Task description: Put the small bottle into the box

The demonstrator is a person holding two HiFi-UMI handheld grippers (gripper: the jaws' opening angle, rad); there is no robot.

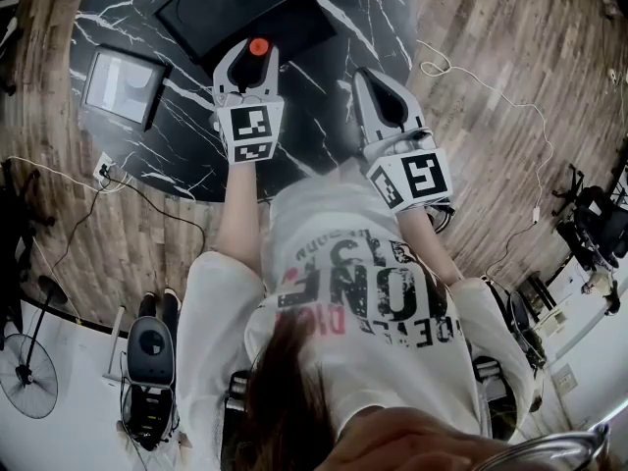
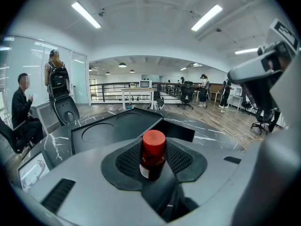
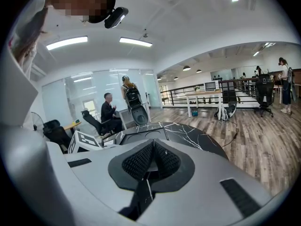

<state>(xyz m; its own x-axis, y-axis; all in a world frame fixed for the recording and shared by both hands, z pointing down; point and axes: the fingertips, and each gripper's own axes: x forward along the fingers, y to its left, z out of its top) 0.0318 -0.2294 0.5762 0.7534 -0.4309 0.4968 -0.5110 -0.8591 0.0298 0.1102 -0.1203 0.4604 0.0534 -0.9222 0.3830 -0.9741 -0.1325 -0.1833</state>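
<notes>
Fingers of the grey left gripper squeeze the small dark brown bottle with a round red cap, which stands upright between them, close to the near edge of the flat black box. That box lies on the round black stone table with thin white lines. The grey right gripper has its fingers pressed together with nothing in them.
</notes>
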